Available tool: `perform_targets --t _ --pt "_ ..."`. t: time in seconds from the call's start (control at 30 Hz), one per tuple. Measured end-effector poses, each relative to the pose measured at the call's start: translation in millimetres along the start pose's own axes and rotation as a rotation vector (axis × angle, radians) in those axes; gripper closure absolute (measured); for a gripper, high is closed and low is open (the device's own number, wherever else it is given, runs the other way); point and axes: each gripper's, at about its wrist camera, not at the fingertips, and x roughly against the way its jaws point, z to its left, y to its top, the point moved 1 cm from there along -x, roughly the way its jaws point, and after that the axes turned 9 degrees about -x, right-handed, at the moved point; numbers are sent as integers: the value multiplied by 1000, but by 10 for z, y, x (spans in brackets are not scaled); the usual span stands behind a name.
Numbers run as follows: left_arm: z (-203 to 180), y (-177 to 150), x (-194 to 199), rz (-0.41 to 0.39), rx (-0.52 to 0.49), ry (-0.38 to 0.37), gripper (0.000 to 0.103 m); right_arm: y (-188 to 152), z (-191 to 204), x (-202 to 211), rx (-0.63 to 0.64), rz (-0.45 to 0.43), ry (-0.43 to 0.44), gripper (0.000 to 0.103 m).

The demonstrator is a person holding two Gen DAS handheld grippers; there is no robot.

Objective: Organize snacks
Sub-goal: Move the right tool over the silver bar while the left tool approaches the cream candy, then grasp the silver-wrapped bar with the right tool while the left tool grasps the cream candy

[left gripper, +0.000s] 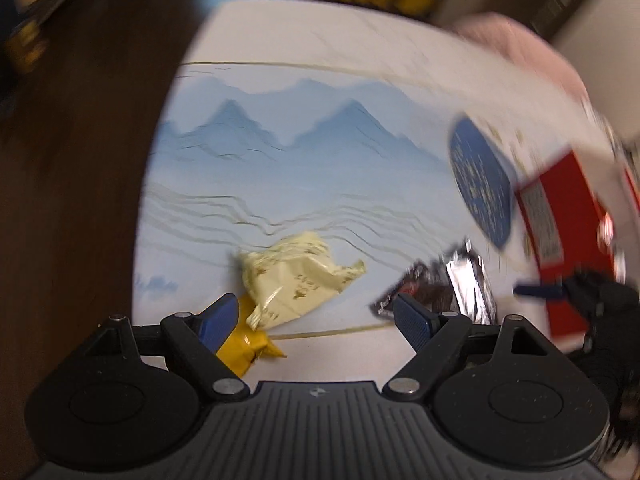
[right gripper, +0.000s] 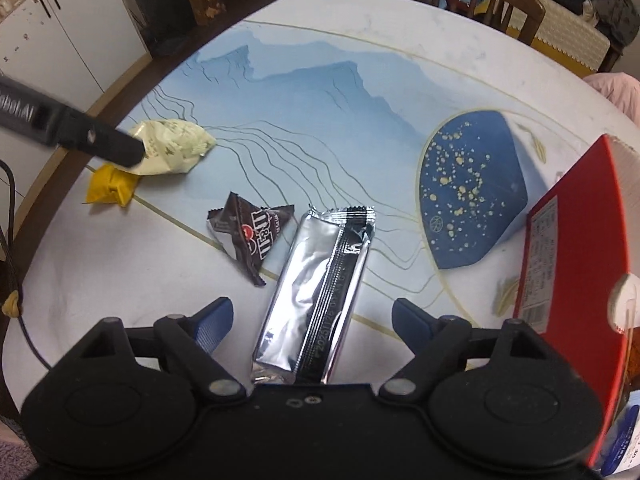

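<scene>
**Silver bar lies lengthwise between the right tool's jaws**

The right tool (right gripper: 310,322) points steeply down at the desk (right gripper: 360,20) with its jaws apart and nothing pressed between them. The silver foil bar (right gripper: 320,292) lies flat directly ahead of it, its near end tucked under the tool's body and its far end running away from the tool, leaning a little toward the right jaw. Its long axis therefore runs along the tool's pointing line, so the jaws stand one on each long side, both clear of the foil. As I judge it, a straight drop and a squeeze across the narrow width would take it.

The dark triangular packet (right gripper: 250,232) sits just beyond the left jaw, near the bar but apart from it. The red box (right gripper: 572,280) stands outside the right jaw.

The left tool (left gripper: 316,316), also spread and empty, hangs over the cream wrapper (left gripper: 294,276), which lies just ahead of its left jaw, with the yellow packet (left gripper: 244,346) under that same jaw. The right tool is much the nearer to the bar.
</scene>
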Motion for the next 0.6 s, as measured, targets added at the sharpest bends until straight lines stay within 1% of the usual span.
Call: perform_targets --t 0.07,0.13,0.23,0.37,0.43,0.47,0.53,0.57,0.6 --pt "-37 33 -84 26 -93 3 18 11 1 -49 -10 12 -10 19" --pt "-29 65 -176 46 -147 14 18 23 11 -98 -18 21 -22 20" --pt "9 104 -318 63 -183 24 18 56 22 -162 -24 24 -40 23" --pt "1 128 -487 81 -240 59 18 76 33 -215 -22 34 -73 28" --pt "-19 112 -538 87 -264 65 19 69 38 -241 -15 39 -81 36" --pt "-24 103 -554 84 -271 70 19 67 33 -248 -17 38 -80 37" --pt "-21 94 -571 74 -278 75 22 69 36 -239 -17 30 -80 42" --pt "-15 95 -577 70 -278 79 28 71 40 -235 -14 26 -78 43" --pt "-6 98 -586 67 -276 87 31 72 38 -231 -17 24 -76 46"
